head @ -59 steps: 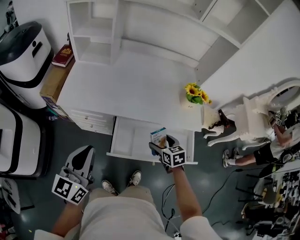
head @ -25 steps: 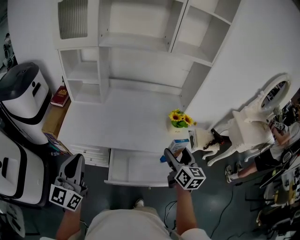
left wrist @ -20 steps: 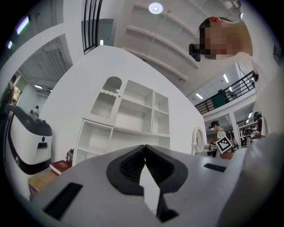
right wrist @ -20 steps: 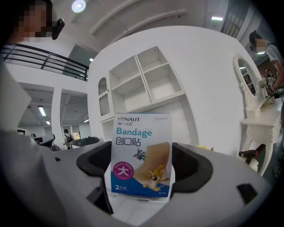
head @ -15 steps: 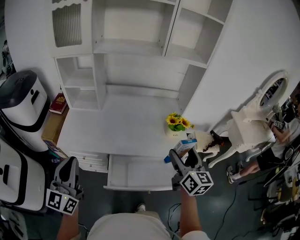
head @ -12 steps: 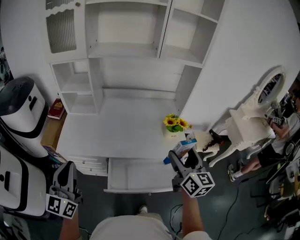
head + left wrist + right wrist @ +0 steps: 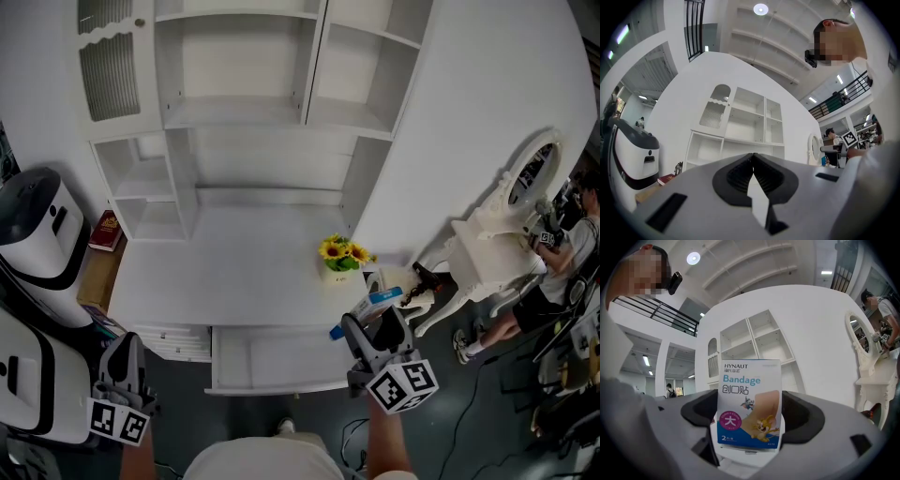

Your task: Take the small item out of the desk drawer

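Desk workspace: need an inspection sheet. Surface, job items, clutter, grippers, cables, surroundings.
Surface: white desk, top bare apart from the sunflowers.
Job's things: drawer open; bandage box out of it, held above the desk's front right corner.
Clutter: sunflowers on desk; red book beside its left end.
Grippers: right gripper clamped on bandage box; left gripper shut, empty, low at left.
Cables: cable on floor.
Surroundings: shelves above; white machine left; vanity and person right.
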